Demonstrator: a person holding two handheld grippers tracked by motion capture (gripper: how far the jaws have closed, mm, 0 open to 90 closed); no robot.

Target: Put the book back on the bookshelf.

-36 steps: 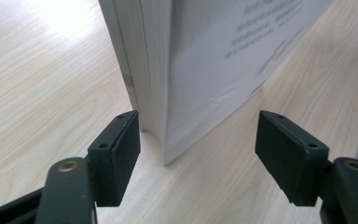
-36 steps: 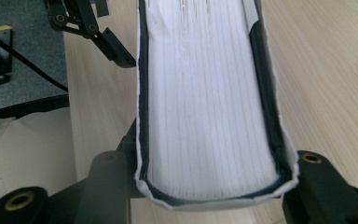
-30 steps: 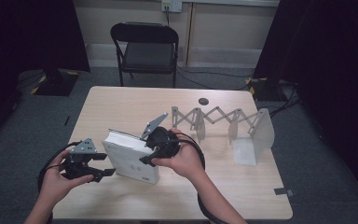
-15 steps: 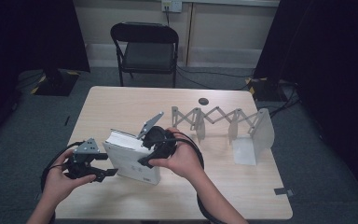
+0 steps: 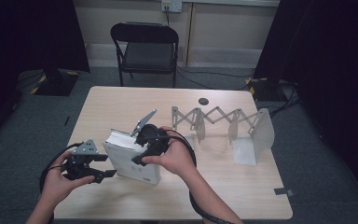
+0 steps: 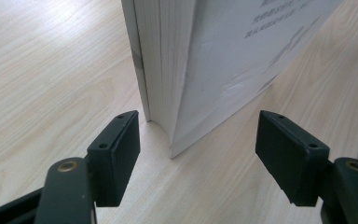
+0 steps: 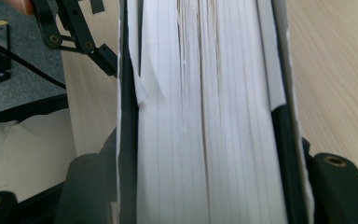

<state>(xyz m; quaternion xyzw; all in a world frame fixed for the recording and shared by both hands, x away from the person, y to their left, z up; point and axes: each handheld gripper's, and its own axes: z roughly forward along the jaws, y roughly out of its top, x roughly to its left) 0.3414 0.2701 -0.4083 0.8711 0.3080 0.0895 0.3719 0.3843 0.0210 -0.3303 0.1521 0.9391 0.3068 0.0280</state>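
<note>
White and thick, the book (image 5: 133, 157) stands on one edge, tilted, on the near left part of the pale wooden surface (image 5: 242, 186), its page block turned up and to the far side. The right claw (image 5: 142, 151) is clenched on the book from above, one black jaw pressed against each cover with the pages (image 7: 205, 121) packed between them in the right gripper view. The person's right hand (image 5: 175, 158) wraps that gripper, a grey three-cornered plate rising just behind it. Just left of the book, the left claw (image 5: 103, 165) is released, its jaws spread wide; in the left gripper view the book's lower corner (image 6: 168, 135) rests on the wood between the two pads (image 6: 116, 154) without touching either. The left hand (image 5: 60, 179) holds that gripper at the near left edge. To the right, well apart from the book, a grey expanding rack (image 5: 223, 123) stretches across the surface. A small dark disc (image 5: 203, 101) lies near the far edge, and a black folding chair (image 5: 144, 49) stands beyond.
</note>
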